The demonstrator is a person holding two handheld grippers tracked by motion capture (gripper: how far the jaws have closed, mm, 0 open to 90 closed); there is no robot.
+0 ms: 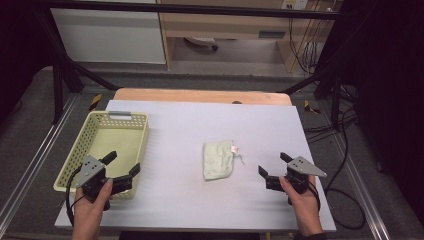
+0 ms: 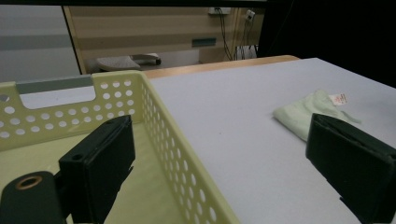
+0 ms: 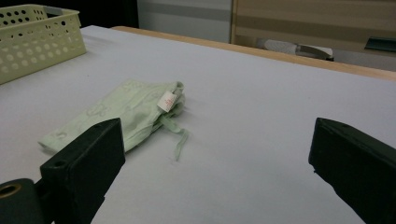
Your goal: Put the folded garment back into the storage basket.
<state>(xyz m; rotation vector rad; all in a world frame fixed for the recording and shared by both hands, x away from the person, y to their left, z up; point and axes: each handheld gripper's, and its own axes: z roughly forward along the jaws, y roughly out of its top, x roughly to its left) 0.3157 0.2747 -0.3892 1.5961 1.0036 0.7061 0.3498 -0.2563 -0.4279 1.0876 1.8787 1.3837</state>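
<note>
A folded pale green cloth (image 1: pixel 218 160) with a small white tag and a loose string lies flat near the middle of the grey table (image 1: pixel 200 120). A pale yellow perforated basket (image 1: pixel 107 145) stands at the table's left side and looks empty. My left gripper (image 1: pixel 124 162) hovers open over the basket's near right corner, one jaw above the inside and one above the table. My right gripper (image 1: pixel 272 163) is open to the right of the cloth, nothing between its jaws. The left gripper view has the basket (image 2: pixel 116 93) and cloth (image 2: pixel 303 109). The right gripper view has the cloth (image 3: pixel 126 109) just ahead.
A wooden strip (image 1: pixel 200 95) runs along the table's far edge. Black frame legs (image 1: pixel 60 85) stand at the back left and back right. Cables (image 1: pixel 345 150) trail on the floor to the right. A cabinet (image 1: pixel 225 25) stands beyond.
</note>
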